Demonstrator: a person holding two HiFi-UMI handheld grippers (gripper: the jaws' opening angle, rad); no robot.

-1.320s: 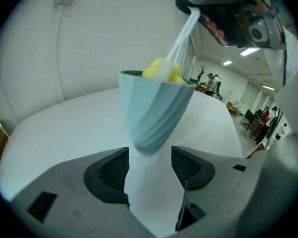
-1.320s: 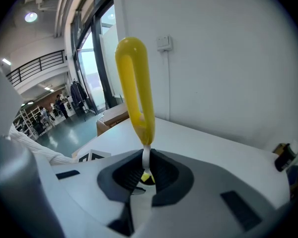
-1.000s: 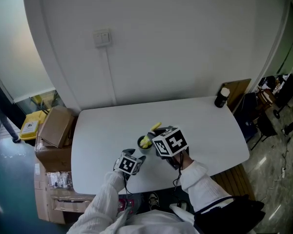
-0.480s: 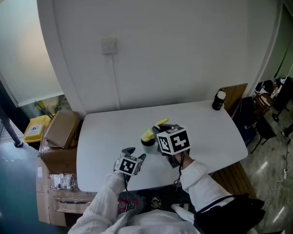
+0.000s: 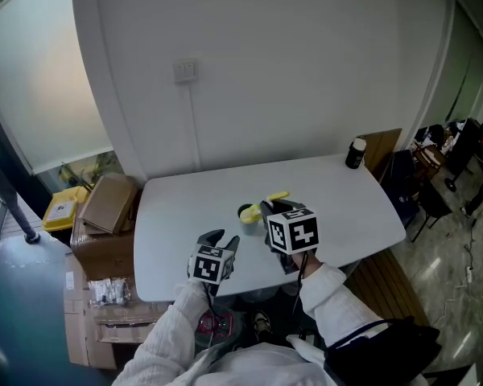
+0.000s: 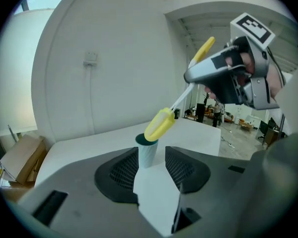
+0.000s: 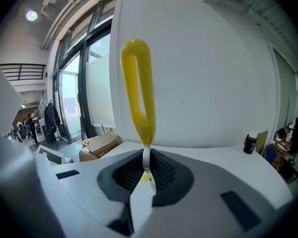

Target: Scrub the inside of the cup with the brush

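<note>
A small pale cup [image 5: 245, 214] with a dark green inside [image 6: 148, 152] stands upright on the white table [image 5: 338, 191]. My right gripper [image 5: 267, 210] is shut on the brush's white shaft [image 7: 146, 158], and the yellow looped handle [image 7: 138, 88] sticks up past the jaws. The brush's yellow head [image 6: 160, 124] hangs tilted at the cup's rim. My left gripper [image 5: 222, 240] floats nearer the front edge, short of the cup. Its jaws [image 6: 152, 158] have just been closing and stand open, nothing between them, with the cup showing beyond the tips.
A black bottle with a white cap [image 5: 355, 153] stands at the table's far right corner beside a wooden panel [image 5: 384, 147]. Cardboard boxes [image 5: 109, 203] and a yellow box [image 5: 60, 210] sit on the floor left of the table. A wall with a switch [image 5: 186, 71] rises behind.
Both grippers have risen from the table. The brush head has come up out of the cup to its rim. The cup has stayed in place.
</note>
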